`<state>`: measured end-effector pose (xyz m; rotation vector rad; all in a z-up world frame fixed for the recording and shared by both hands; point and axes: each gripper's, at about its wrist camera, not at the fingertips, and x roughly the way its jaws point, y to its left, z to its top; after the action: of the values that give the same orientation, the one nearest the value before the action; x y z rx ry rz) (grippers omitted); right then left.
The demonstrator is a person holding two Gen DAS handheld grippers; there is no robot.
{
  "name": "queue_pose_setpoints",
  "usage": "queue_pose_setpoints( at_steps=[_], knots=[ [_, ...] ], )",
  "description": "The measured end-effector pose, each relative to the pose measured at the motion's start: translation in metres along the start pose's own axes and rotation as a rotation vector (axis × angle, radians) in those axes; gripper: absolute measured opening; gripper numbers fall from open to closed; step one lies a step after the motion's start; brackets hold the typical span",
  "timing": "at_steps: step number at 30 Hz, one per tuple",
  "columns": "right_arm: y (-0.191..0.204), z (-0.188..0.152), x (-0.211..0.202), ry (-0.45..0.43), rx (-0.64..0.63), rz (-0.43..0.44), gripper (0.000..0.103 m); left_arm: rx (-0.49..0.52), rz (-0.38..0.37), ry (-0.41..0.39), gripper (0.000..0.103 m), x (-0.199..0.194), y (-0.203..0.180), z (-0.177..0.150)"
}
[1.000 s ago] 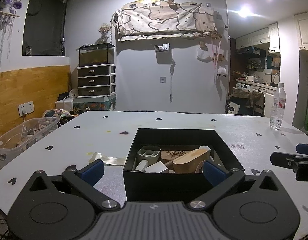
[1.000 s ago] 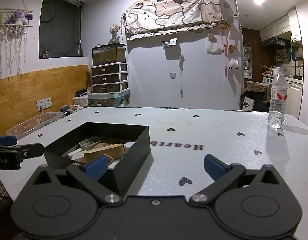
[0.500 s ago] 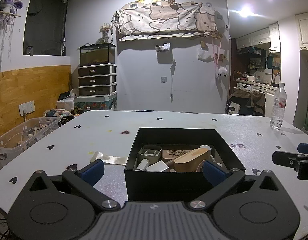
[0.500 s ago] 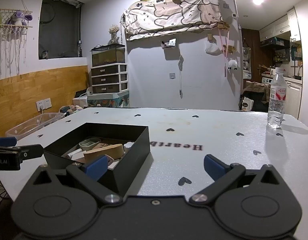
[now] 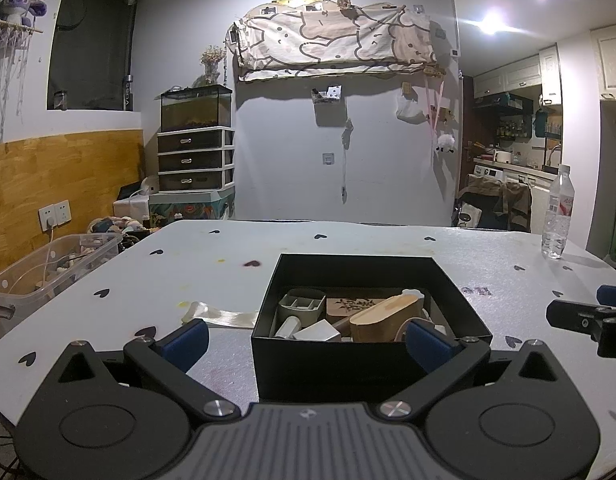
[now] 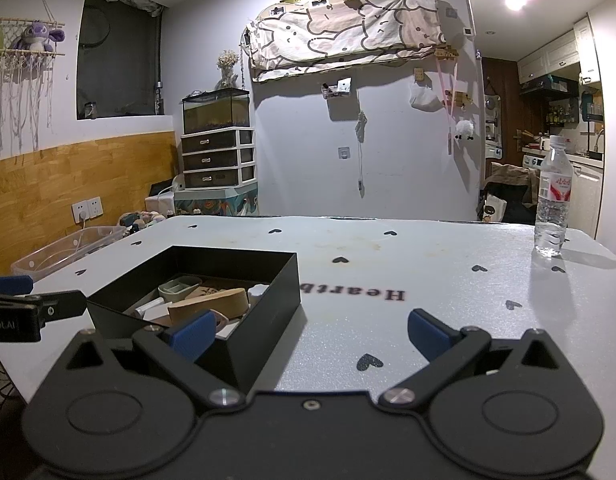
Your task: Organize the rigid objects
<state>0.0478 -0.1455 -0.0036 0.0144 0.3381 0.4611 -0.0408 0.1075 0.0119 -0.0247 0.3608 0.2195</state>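
A black open box (image 5: pixel 332 360) stands on the white table (image 5: pixel 211 272), directly ahead of my left gripper (image 5: pixel 308 340). It holds several small rigid items, among them a wooden oval piece (image 5: pixel 384 316), a grey divided cup (image 5: pixel 301 304), a brown patterned block (image 5: pixel 354 305) and a white block (image 5: pixel 318 331). The box also shows in the right wrist view (image 6: pixel 263 312), at the left, with the wooden piece (image 6: pixel 211 305) inside. My left gripper is open and empty. My right gripper (image 6: pixel 308 330) is open and empty over bare table, right of the box.
A clear water bottle (image 6: pixel 552 208) stands at the table's far right. A strip of clear tape (image 5: pixel 215 314) lies left of the box. A clear plastic bin (image 5: pixel 47 268) sits beyond the table's left edge. The table's near edge is just below both grippers.
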Motion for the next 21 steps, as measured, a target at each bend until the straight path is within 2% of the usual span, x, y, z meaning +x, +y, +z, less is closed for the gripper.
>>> queue_pose_setpoints(
  at_steps=[21],
  knots=[
    [0.0001,-0.0003,-0.0001,0.0,-0.001,0.0,0.103,0.0,0.002,0.001,0.103,-0.0004,0.0015,-0.0018]
  ],
)
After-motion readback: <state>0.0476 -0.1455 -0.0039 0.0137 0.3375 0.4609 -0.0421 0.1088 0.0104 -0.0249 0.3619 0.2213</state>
